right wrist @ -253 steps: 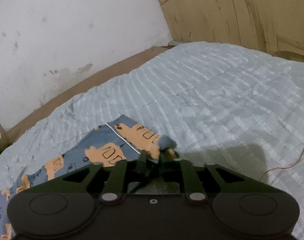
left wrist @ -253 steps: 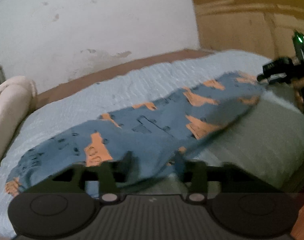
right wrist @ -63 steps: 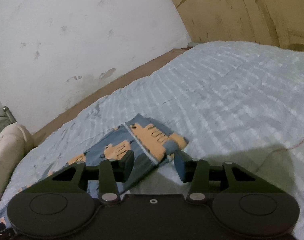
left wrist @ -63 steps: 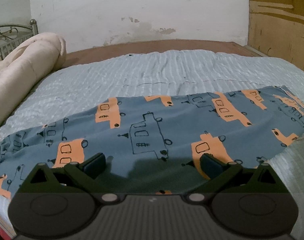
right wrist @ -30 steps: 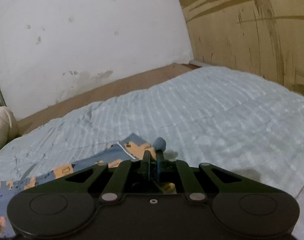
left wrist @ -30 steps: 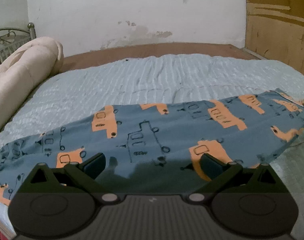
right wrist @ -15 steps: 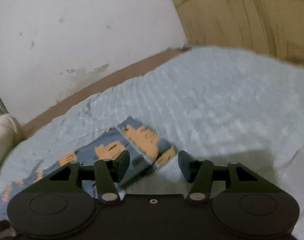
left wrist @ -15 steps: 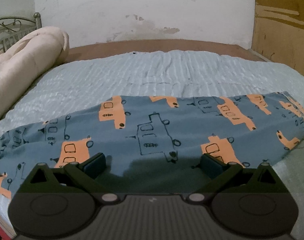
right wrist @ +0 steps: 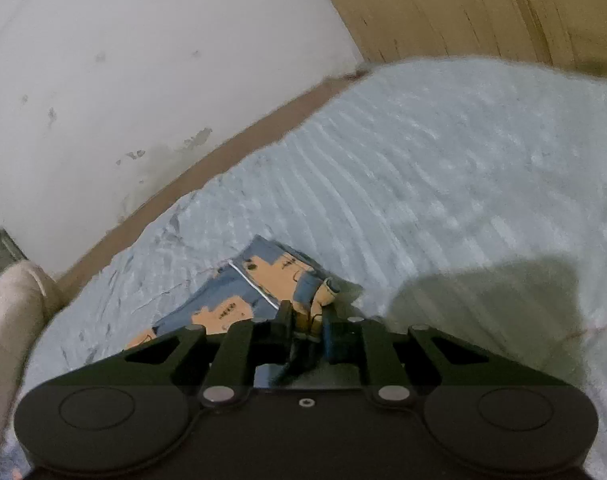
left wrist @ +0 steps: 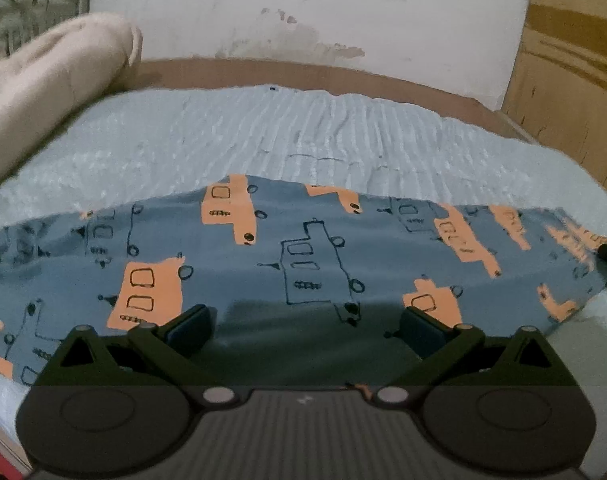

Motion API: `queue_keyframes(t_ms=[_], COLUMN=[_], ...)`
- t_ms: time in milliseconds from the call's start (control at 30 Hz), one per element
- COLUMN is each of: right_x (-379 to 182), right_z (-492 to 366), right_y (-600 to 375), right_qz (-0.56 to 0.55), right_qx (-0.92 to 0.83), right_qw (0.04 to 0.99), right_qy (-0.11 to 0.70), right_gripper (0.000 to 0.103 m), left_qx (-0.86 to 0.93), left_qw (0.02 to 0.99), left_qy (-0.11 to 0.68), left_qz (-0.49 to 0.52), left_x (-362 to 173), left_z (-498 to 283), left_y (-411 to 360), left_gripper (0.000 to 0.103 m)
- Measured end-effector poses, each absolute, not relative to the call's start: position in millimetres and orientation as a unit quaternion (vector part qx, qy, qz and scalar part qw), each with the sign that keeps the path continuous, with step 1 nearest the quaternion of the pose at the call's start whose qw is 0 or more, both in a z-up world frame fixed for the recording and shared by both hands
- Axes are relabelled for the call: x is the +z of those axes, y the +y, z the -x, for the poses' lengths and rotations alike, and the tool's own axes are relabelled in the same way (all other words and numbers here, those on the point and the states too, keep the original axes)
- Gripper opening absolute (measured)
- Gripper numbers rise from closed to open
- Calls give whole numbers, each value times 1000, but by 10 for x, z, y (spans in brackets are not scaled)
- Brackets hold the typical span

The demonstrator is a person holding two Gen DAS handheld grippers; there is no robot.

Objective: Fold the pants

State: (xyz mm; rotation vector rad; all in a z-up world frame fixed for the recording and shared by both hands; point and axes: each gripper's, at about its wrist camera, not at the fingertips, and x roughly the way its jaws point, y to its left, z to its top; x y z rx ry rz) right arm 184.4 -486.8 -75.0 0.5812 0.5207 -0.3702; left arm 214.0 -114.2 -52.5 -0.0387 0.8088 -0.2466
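Two hand-held grippers: left hand-held gripper [left wrist: 303, 330] spread above printed pants [left wrist: 303, 256]; right hand-held gripper [right wrist: 306, 320] pinching bunched hem; ribbed bedspread [left wrist: 303, 136].

I see the bed [left wrist: 287, 132] with its ribbed pale-blue cover filling mid-frame. On it, the blue pants with orange truck print [left wrist: 303, 264] stretch left to right, and a rolled cream blanket [left wrist: 43, 92] lies at upper left.

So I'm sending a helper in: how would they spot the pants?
On the bed's pale blue bedspread, beside the rolled cream blanket, the pants lie stretched across the near side. They're the only printed thing: slate blue with orange trucks, one end pinched in the right gripper.
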Motion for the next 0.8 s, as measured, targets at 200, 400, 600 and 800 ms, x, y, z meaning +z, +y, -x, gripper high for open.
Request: queue_keyframes(t_ms=[200, 400, 600, 800], right_x=[-339, -11, -161, -695], right_z=[-1872, -1869, -1747, -1665], right_y=[-4367, -3569, -2851, -2553], right_qz=[-155, -27, 41, 50], right_qx=[-149, -62, 19, 38], right_qw=[952, 980, 975, 958], right_qy=[218, 190, 217, 278], right_gripper=[13, 13, 13, 13], left_qx=[-134, -152, -150, -156], left_qw=[903, 896, 894, 895], left_qy=[398, 393, 397, 394], left_qz=[89, 143, 145, 138], left_x=[-419, -379, -410, -421], left_z=[-2179, -2175, -2157, -2136], left_y=[-941, -797, -762, -786], left_gripper=[102, 102, 102, 102])
